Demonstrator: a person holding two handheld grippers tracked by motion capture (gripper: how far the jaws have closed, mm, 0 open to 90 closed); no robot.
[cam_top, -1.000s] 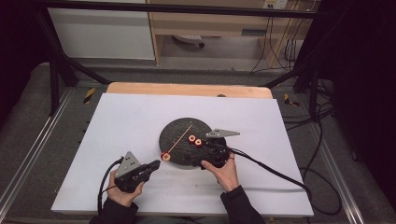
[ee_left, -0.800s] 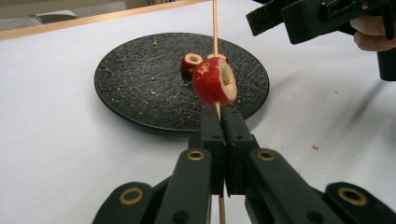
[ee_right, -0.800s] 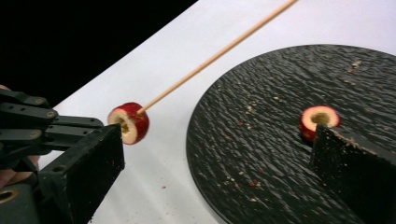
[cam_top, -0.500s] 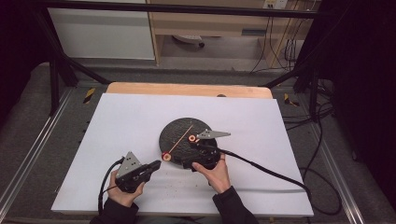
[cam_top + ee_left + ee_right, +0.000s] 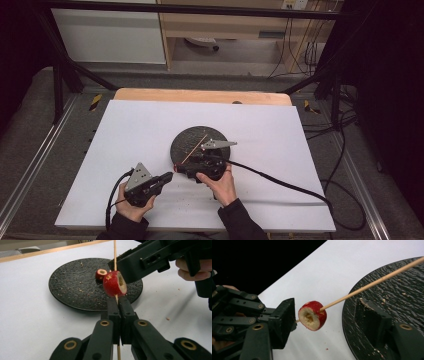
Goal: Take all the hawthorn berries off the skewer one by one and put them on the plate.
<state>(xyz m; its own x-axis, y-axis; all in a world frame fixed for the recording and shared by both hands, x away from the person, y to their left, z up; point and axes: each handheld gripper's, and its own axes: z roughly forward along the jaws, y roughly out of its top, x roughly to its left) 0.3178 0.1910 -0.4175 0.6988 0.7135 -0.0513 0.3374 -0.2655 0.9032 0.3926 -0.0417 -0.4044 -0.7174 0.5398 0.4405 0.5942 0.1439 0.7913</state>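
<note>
Left gripper (image 5: 117,305) pinching stick (image 5: 372,283) tight; right gripper (image 5: 324,315) closing around red fruit slice (image 5: 312,315), not squeezing yet.

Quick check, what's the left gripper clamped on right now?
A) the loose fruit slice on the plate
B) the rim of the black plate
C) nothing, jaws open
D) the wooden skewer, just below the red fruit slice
D: in the left gripper view the left gripper is shut on the skewer, right under the threaded fruit slice; a second slice lies loose on the plate.
</note>
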